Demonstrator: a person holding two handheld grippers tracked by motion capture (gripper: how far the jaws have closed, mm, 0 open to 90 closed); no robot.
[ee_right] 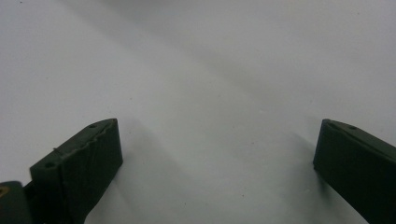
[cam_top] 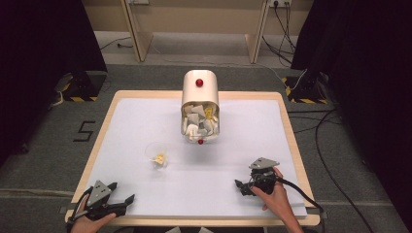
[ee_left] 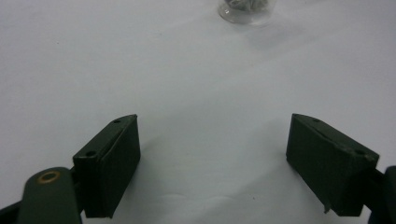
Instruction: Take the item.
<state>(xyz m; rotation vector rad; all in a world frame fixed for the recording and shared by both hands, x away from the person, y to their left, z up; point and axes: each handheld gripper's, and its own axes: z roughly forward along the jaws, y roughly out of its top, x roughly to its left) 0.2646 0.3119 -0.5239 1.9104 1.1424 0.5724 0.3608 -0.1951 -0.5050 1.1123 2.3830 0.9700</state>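
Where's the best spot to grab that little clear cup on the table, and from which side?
Probably grip the clear cup across its side wall, low, coming from the near left with the left tool. It stands upright with something yellow inside, and that tool's jaws are open and already point toward it.

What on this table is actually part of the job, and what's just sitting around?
Part of the job:
- left gripper, open
- right gripper, open
- clear cup holding a yellow bit
- cream bin on its side, full of white scraps

Lying about:
- cables on the floor
- wooden table legs behind
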